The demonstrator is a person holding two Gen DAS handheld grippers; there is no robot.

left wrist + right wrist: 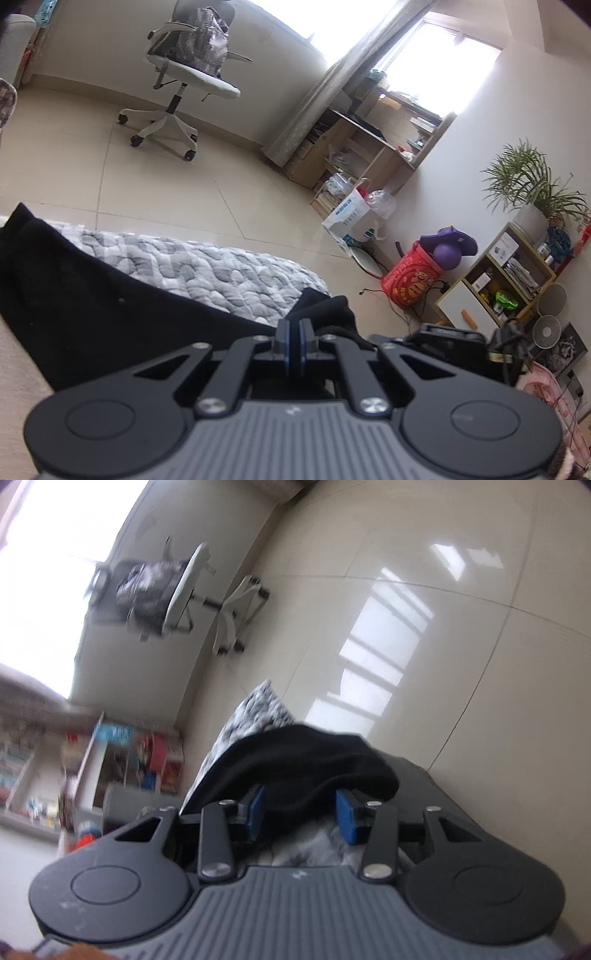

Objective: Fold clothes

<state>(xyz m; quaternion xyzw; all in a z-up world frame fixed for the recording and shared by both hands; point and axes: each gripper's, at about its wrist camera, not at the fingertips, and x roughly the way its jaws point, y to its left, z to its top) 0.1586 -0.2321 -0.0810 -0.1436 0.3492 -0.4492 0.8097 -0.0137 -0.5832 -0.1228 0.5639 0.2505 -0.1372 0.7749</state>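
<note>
Left gripper (pixel 295 334) is clamped on a corner of the soft black knit garment (pixel 92 306), which runs lower-left across the grey-and-white quilted bedcover (pixel 192 264). Right gripper (pixel 301 810) stands parted, garment bulging between its blue pads (pixel 347 814) (contact unclear). Right one looks nearer the loose edge.

floor (pixel 229 184): open | obstacles: office chair (pixel 184 74); shelf (pixel 498 280)

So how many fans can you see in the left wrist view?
2. Both stand on the floor at the right edge, by the shelf: one fan low down, another fan just above it. More may be hidden behind the clutter.
</note>
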